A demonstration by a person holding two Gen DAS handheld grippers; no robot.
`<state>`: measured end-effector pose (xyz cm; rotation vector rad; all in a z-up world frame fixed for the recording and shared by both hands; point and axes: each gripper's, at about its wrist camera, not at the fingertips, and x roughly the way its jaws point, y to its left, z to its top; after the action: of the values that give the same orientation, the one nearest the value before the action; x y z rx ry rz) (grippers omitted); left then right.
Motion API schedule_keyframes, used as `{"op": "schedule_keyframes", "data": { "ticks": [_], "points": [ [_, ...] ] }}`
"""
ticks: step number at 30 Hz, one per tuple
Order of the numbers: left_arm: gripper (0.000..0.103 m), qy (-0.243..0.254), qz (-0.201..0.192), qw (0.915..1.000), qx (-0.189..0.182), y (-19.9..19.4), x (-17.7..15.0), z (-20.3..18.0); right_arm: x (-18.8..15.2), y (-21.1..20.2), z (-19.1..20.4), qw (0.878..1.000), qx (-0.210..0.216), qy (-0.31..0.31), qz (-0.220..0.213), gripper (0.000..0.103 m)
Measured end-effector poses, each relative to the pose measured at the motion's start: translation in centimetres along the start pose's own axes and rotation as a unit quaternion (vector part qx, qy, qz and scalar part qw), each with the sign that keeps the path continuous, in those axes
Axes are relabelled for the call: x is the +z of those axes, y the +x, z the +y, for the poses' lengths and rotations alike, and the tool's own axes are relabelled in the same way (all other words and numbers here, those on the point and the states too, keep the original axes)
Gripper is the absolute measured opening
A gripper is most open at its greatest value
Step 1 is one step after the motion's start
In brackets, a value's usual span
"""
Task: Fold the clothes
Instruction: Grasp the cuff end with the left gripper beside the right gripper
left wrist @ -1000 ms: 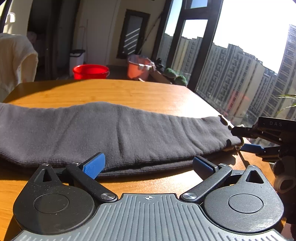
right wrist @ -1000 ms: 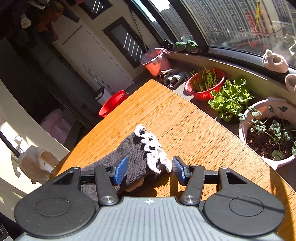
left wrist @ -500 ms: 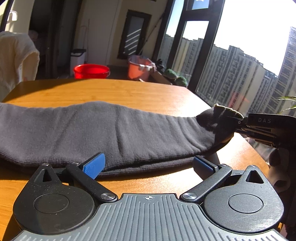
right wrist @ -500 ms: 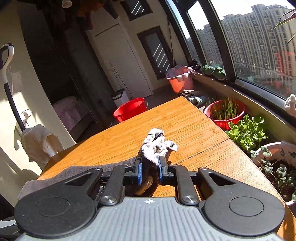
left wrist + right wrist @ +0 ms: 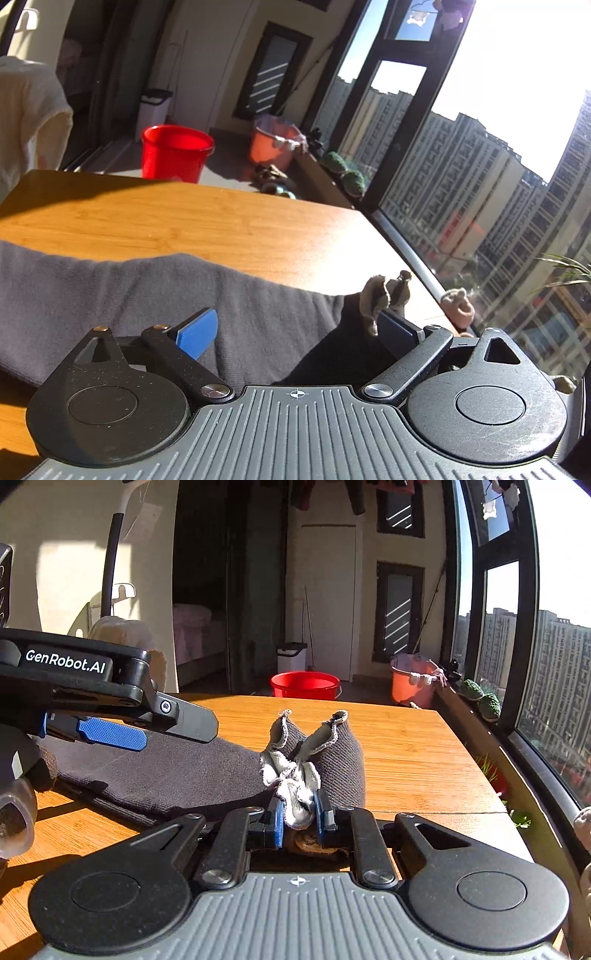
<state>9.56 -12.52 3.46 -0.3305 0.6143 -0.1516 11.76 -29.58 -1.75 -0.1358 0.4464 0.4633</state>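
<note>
Left gripper point(image 5: 299, 330): We see its two blue-padded fingers point(image 5: 195, 332) spread wide apart, holding nothing. It hovers over the grey garment, above the near part of the tabletop. In the right wrist view it enters from the left edge point(image 5: 110, 734), with a "GenRobot.AI" label on its body.

Grey garment point(image 5: 110, 295): We see a dark grey knitted piece lying flat in a long band across the tabletop, parallel to the near edge. Its left end runs out of view. Its right end is lifted off the wood and bunched upward point(image 5: 332, 760).

Garment end trim point(image 5: 295, 790): We see a pale, frayed edge at the raised end, crumpled between the right gripper's pads. Two small flaps stand up above the pinch.

Right gripper point(image 5: 298, 821): We see its fingers closed tightly on the garment's right end, near the right edge of the tabletop. The blue pads point(image 5: 279, 823) press the pale trim from both sides.

Tabletop point(image 5: 424, 760): We see a wooden surface in strong sunlight, bare beyond the garment up to its far edge.

Red bucket point(image 5: 304, 685): We see it on the floor behind the far edge.

Orange bucket point(image 5: 413, 683): We see it on the floor beyond the far right corner, beside the window.
</note>
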Motion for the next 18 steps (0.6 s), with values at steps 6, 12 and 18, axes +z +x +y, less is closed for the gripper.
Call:
{"op": "schedule_keyframes", "data": {
  "ticks": [6,12,18],
  "points": [
    [0.086,0.018,-0.002,0.9998,-0.005,0.3,0.8,-1.2,0.1,0.2,0.4,1.000,0.003,-0.007,0.004,0.016],
    [0.080,0.019,-0.007,0.9998,0.002,0.5,1.5,-1.5,0.1,-0.1,0.5,1.000,0.008,-0.004,0.005,0.016],
    [0.079,0.034,0.001,0.9994,-0.002,1.9,2.3,-2.8,0.2,0.2,0.4,1.000,0.017,-0.008,0.010,0.017]
  ]
}}
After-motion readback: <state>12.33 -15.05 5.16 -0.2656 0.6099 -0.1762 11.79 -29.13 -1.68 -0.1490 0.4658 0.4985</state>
